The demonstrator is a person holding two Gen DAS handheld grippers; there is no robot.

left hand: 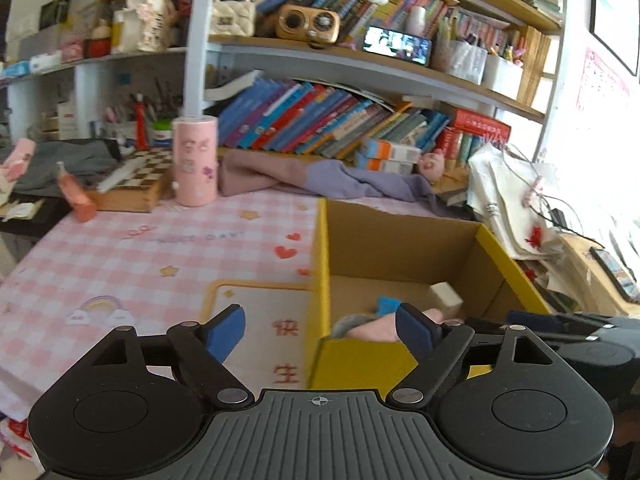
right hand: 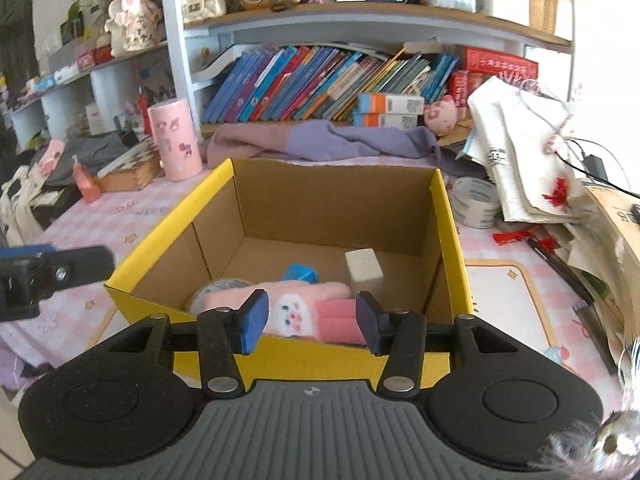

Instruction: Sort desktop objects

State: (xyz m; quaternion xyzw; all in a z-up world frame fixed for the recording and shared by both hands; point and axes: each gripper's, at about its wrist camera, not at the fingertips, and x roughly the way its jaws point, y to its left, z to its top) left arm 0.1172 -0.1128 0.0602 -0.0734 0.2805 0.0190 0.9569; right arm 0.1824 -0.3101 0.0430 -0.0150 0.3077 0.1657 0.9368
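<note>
Right wrist view: your pink plush pouch with a white animal face (right hand: 304, 314) lies inside the yellow-rimmed cardboard box (right hand: 448, 216).

Beside it in the box sit a white rectangular block (right hand: 364, 270), a blue scrap (right hand: 298, 273) and a round grey tin (right hand: 218, 290). Your right gripper (right hand: 312, 320) hangs over the near wall, blue pads partly apart, nothing clamped. Your left gripper (left hand: 320, 334) straddles the box's left wall, jaws wide and empty, over the pink checked tablecloth (left hand: 140, 248).
</note>
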